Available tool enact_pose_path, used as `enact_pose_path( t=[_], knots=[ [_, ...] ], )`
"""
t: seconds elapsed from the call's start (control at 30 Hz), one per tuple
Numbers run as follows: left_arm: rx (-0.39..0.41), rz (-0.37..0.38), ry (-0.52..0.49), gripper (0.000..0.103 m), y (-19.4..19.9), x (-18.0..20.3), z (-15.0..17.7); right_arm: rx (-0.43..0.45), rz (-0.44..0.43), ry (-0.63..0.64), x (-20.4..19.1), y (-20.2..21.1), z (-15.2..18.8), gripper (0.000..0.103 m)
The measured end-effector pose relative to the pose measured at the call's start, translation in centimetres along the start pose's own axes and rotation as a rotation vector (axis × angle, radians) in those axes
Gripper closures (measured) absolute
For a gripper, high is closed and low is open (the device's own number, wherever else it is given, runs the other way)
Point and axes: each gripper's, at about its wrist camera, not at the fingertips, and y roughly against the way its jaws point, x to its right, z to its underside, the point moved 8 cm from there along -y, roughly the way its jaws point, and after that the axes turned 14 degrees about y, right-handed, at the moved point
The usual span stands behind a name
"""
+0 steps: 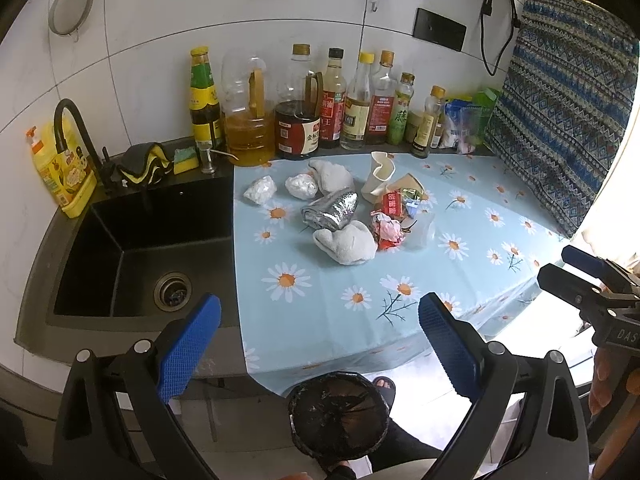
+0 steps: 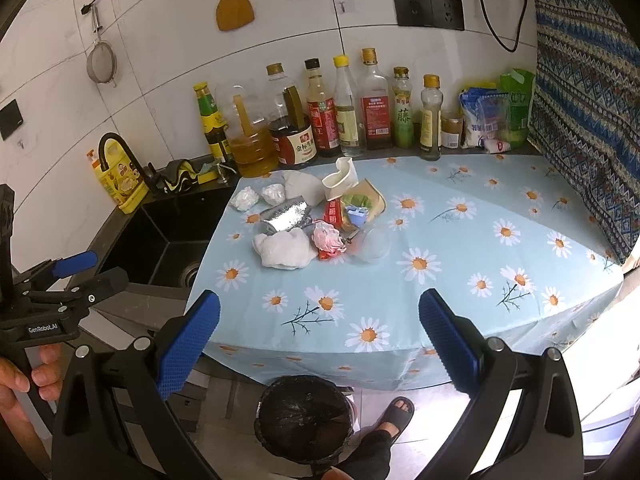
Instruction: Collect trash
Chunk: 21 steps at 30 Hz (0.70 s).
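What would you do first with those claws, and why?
Probably reach the left claw forward to the white crumpled wad, the piece of the trash pile nearest the table's front edge. Both claws, the right claw too, hang open and empty short of the pile, and the black-lined bin waits on the floor just below that edge.

The left hand-held gripper is held with its blue pads spread wide, gripping nothing. The right hand-held gripper is likewise wide apart and empty. A sandalled foot stands below.
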Motion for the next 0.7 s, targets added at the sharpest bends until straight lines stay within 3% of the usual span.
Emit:
enact_pose_path(
  t=[0.7],
  knots=[
    [-0.051, -0.004, 0.030, 0.007, -2.8, 0.4, -0.6, -0.032, -0.026, 0.013, 1.6, -2.4, -1.0, 0.004]
  ],
)
